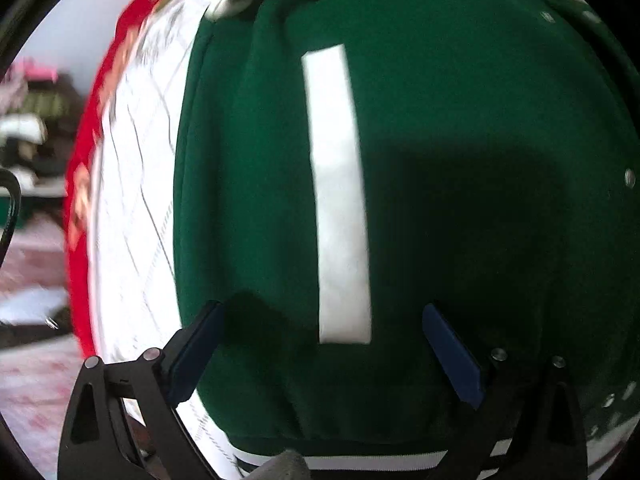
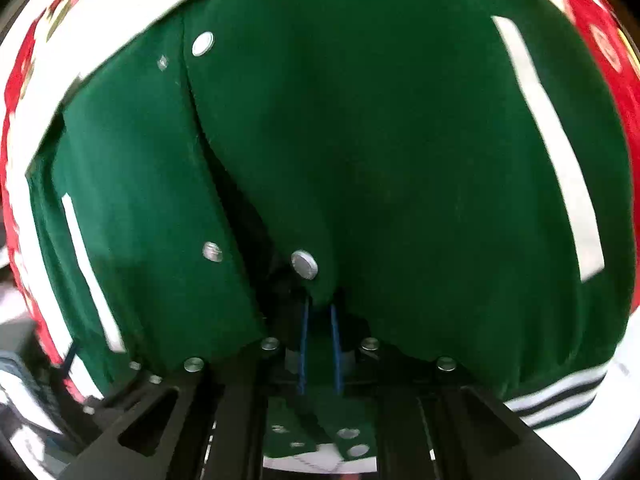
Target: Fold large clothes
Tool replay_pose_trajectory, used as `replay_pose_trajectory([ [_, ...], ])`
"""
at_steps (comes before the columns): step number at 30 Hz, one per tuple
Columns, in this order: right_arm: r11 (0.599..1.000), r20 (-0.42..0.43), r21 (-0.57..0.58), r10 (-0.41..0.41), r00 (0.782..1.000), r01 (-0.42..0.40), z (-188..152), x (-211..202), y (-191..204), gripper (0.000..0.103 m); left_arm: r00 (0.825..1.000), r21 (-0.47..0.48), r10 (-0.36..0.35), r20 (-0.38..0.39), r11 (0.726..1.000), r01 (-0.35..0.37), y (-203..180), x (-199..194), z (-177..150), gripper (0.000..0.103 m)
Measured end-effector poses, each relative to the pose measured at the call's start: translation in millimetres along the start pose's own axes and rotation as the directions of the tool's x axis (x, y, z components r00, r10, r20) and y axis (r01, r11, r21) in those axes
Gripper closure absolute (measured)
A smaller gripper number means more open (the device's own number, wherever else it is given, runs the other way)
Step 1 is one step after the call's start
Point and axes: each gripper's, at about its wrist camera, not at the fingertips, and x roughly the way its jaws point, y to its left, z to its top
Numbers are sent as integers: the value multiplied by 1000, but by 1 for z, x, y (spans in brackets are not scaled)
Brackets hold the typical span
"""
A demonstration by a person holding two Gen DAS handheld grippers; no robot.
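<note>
Left wrist view shows the left gripper (image 1: 320, 344) with its fingers (image 1: 196, 354) spread wide and nothing between them but the flat face of the green jacket (image 1: 440, 140), which lies just ahead of and under the tips; a white pocket stripe (image 1: 340, 192) runs forward from between the fingers, and the striped hem band (image 1: 360, 462) sits below them. Right wrist view shows the right gripper (image 2: 320, 312) with fingers drawn narrow, pinched on the jacket's front edge right below a metal snap (image 2: 304, 264); the cloth bulges up and away ahead of the tips

The jacket rests on a white and red patterned bedcover (image 1: 132, 200), off to the left finger's outer side. To fold well, I judge the right grip should hold firm while carrying the edge across, and the left fingers should pin or take the cloth near the hem so the body does not drag. The thick fabric will likely resist a sharp crease. No containers show in either view; the blurred clutter far left of the left fingers is too smeared to name
</note>
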Motion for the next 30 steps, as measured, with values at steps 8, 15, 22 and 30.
replay_pose_trajectory([
  [8,995,-80,-100,20,997,-28,-4,-3,17,81,999,34,-20,35,999,18,14,-11,-3,0],
  [15,988,88,83,120,989,-127,6,-129,-112,56,982,13,-142,123,990,141,-14,-78,31,1],
  [22,966,188,185,146,971,-181,96,-156,-250,56,968,32,-131,215,991,127,-113,-105,98,0],
  [30,946,95,80,306,947,-313,222,-54,-220,69,969,42,157,191,985,-168,-198,-61,147,0],
])
